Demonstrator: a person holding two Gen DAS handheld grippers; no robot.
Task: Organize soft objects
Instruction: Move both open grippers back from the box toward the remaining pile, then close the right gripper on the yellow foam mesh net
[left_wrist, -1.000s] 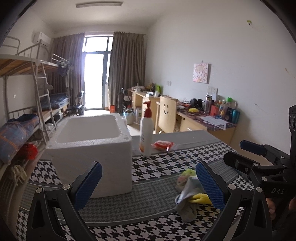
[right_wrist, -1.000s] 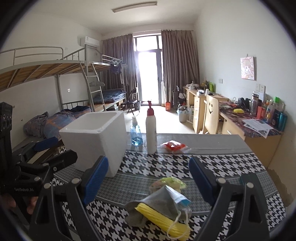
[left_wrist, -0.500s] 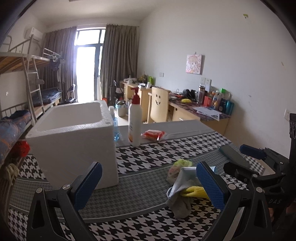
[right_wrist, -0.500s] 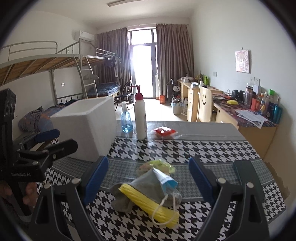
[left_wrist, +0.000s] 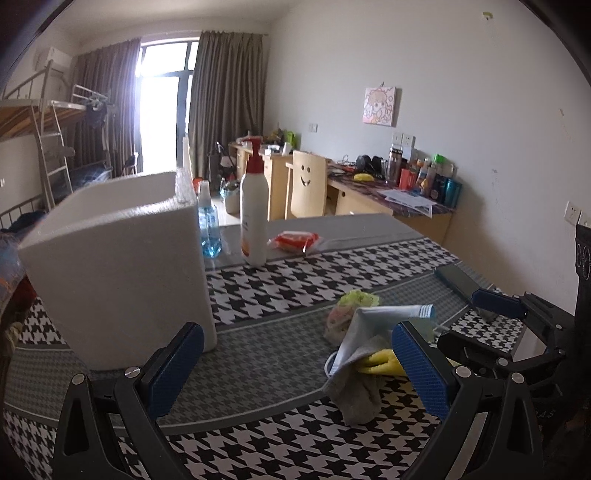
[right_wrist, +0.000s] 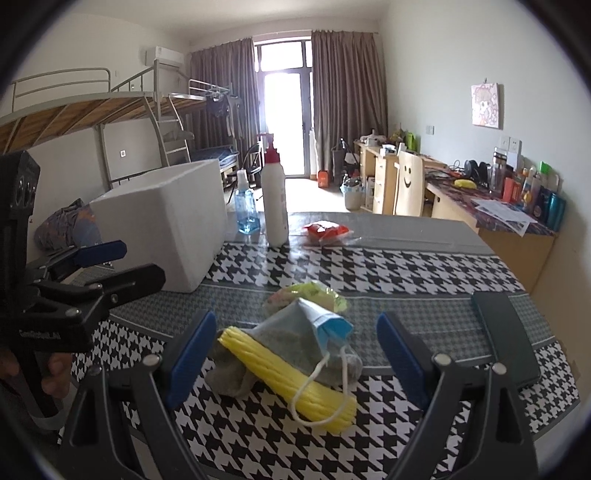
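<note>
A small pile of soft things lies on the houndstooth tablecloth: a yellow ribbed cloth (right_wrist: 295, 376), a grey sock (right_wrist: 232, 373), a face mask (right_wrist: 317, 328) with white ear loops, and a green-pink crumpled item (right_wrist: 310, 291) behind. The pile also shows in the left wrist view (left_wrist: 365, 343). A white foam box (left_wrist: 122, 266) stands open-topped at the left, also in the right wrist view (right_wrist: 170, 229). My right gripper (right_wrist: 295, 350) is open, low over the table, its fingers either side of the pile. My left gripper (left_wrist: 295, 369) is open and empty, left of the pile.
A white pump bottle (right_wrist: 275, 199), a blue spray bottle (right_wrist: 245, 210) and a red snack packet (right_wrist: 325, 230) stand at the table's far side. A dark phone (right_wrist: 506, 339) lies at the right edge. Desks, a chair and bunk beds stand beyond.
Both grippers have moved lower and closer to the table and pile. The right gripper's fingers now flank the pile. Both stay open.
</note>
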